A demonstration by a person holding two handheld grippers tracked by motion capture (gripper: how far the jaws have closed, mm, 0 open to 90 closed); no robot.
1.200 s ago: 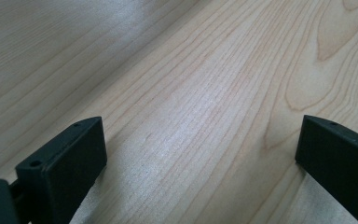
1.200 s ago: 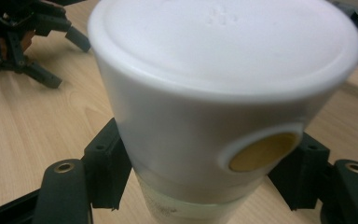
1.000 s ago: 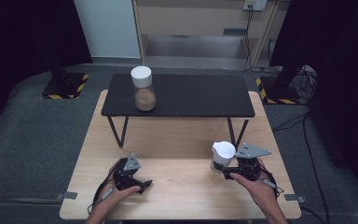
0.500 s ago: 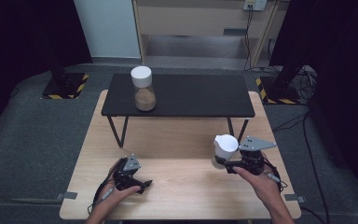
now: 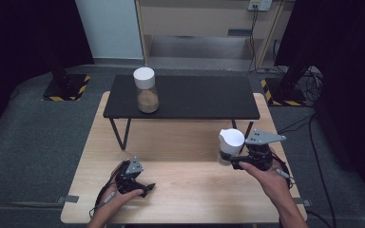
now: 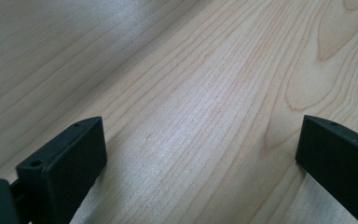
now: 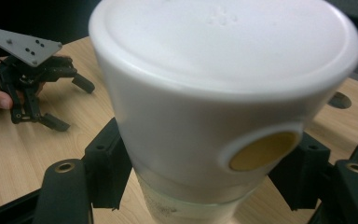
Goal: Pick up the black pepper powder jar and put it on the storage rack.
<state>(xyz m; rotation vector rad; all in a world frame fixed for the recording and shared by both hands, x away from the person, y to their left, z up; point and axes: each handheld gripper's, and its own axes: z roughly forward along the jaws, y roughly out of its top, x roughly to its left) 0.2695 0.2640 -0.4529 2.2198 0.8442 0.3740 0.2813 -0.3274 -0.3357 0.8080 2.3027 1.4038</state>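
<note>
A clear jar with a white lid (image 5: 231, 139), a little pale content at its bottom, is held tilted just above the wooden table (image 5: 180, 190) at the right. My right gripper (image 5: 229, 160) is shut on the jar's body below the lid; in the right gripper view the jar (image 7: 214, 93) sits between the jaws of that gripper (image 7: 205, 182). A second white-lidded jar (image 5: 145, 92), holding brown powder, stands on the left end of the black shelf (image 5: 204, 97). My left gripper (image 5: 145, 179) rests on the table at the near left, open (image 6: 200, 154), with bare wood between its jaws.
The low black shelf on thin legs spans the table's far half, its right part bare. Grey floor, yellow-black striped stand feet (image 5: 66, 88) and cables (image 5: 309, 80) lie beyond. The left gripper (image 7: 42, 100) also shows far off in the right gripper view.
My right gripper has lifted the jar slightly and carried it a little away from the person, tilting it. The left gripper has stayed put.
</note>
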